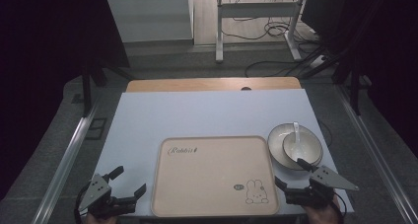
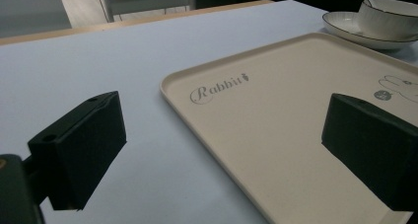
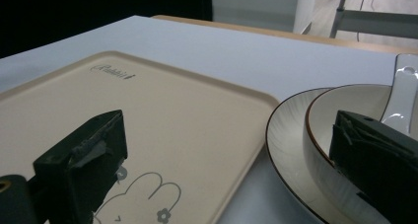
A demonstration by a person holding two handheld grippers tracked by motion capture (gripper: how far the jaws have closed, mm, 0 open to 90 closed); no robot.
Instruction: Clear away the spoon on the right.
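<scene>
A beige tray (image 1: 212, 174) with a rabbit print lies at the table's near middle; its bare surface shows in the left gripper view (image 2: 276, 115) and the right gripper view (image 3: 162, 110). To its right a white plate (image 1: 277, 145) carries a small bowl (image 1: 308, 147) with a white spoon (image 1: 296, 131) in it; the bowl (image 3: 345, 115) and spoon (image 3: 401, 93) sit close ahead in the right gripper view. My left gripper (image 1: 129, 180) hovers open at the tray's near left corner. My right gripper (image 1: 292, 173) stands open at the tray's near right corner, just before the plate.
A pale blue mat (image 1: 197, 115) covers the wooden table (image 1: 212, 84). Beyond the table stand a white desk frame (image 1: 219, 31) and loose cables (image 1: 276, 29) on the floor. Metal rails (image 1: 64, 160) run along both sides.
</scene>
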